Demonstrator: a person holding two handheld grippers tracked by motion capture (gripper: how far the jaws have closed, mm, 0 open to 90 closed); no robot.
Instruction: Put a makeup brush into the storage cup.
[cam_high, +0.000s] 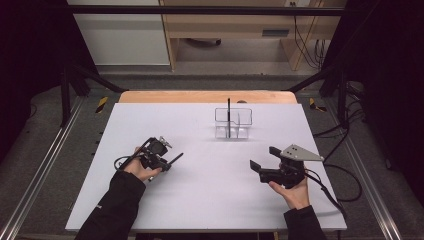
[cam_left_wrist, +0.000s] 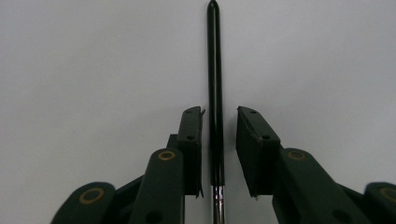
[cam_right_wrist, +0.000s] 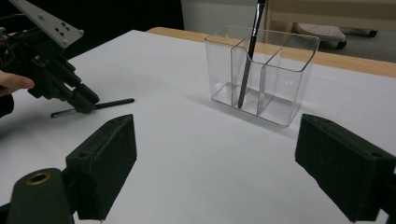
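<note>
A thin black brush handle (cam_left_wrist: 215, 93) with a metal ferrule lies flat on the white table (cam_high: 210, 200). My left gripper (cam_left_wrist: 220, 112) sits low around it, jaws a little apart, with a slim gap beside the handle on each side. In the high view that left gripper (cam_high: 167, 162) is at the table's left and the handle (cam_high: 176, 158) pokes out to the right. My right gripper (cam_high: 261, 157) hovers at the right, jaws wide open, nothing between them. A second black brush (cam_right_wrist: 250, 51) stands tilted in a clear divided container (cam_right_wrist: 280, 70).
The clear container (cam_high: 233, 123) stands near the far middle of the table. A wooden edge (cam_high: 200, 96) runs behind the white surface. Dark metal frame bars flank the table, and cables trail off at the right (cam_high: 345, 185).
</note>
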